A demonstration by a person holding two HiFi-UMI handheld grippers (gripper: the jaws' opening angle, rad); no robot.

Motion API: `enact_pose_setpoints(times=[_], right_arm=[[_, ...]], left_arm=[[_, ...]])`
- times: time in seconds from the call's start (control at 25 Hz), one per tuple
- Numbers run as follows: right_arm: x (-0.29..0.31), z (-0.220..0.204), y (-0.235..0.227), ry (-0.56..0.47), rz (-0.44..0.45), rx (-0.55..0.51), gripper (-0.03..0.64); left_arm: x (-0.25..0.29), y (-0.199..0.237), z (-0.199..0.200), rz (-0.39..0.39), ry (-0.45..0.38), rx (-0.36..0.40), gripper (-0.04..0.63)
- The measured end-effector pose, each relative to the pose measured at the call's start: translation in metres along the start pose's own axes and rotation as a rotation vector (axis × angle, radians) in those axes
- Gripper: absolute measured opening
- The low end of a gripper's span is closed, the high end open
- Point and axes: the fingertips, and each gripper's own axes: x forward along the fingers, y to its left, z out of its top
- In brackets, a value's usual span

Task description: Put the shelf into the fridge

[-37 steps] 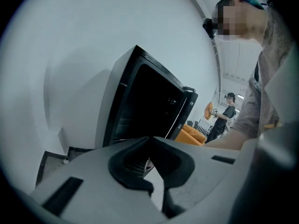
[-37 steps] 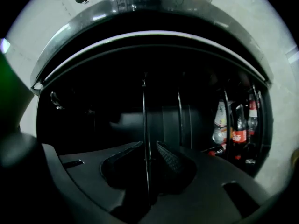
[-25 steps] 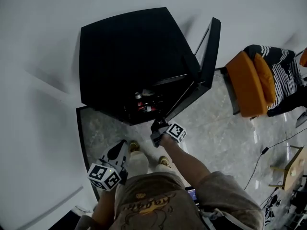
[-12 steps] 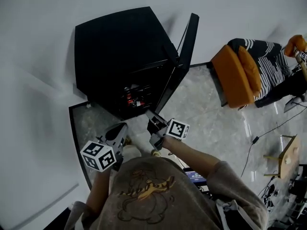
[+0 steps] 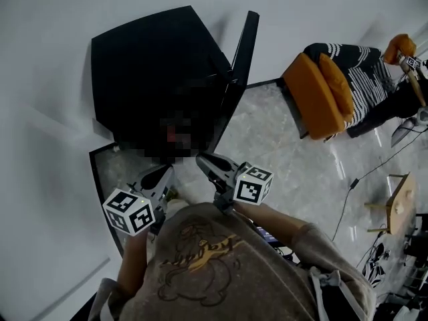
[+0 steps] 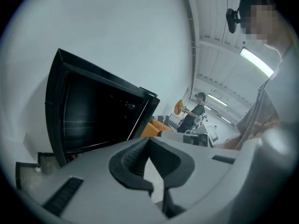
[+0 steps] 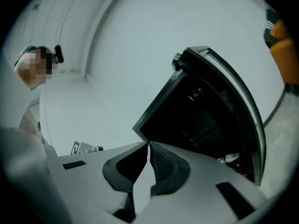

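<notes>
My left gripper (image 5: 156, 177) and my right gripper (image 5: 207, 162) are both closed to the tips and hold nothing. They are close to my body, in front of the fridge (image 5: 154, 59), whose door (image 5: 239, 59) stands open. I find no loose shelf in any view. Pale lines (image 6: 91, 122) cross the dark inside; I think these may be the shelf already seated, so perhaps only closing the door is left. The inside is too dark, and partly covered in the head view, to be sure.
</notes>
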Motion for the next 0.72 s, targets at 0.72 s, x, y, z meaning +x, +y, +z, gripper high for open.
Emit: enact_pose_setpoints(times=[0.72], right_arm=[[-0.006, -0.003, 0.039, 0.151, 0.142, -0.55, 0.032]], left_arm=[[0.003, 0.0, 0.01, -0.028, -0.035, 0.087, 0.005]])
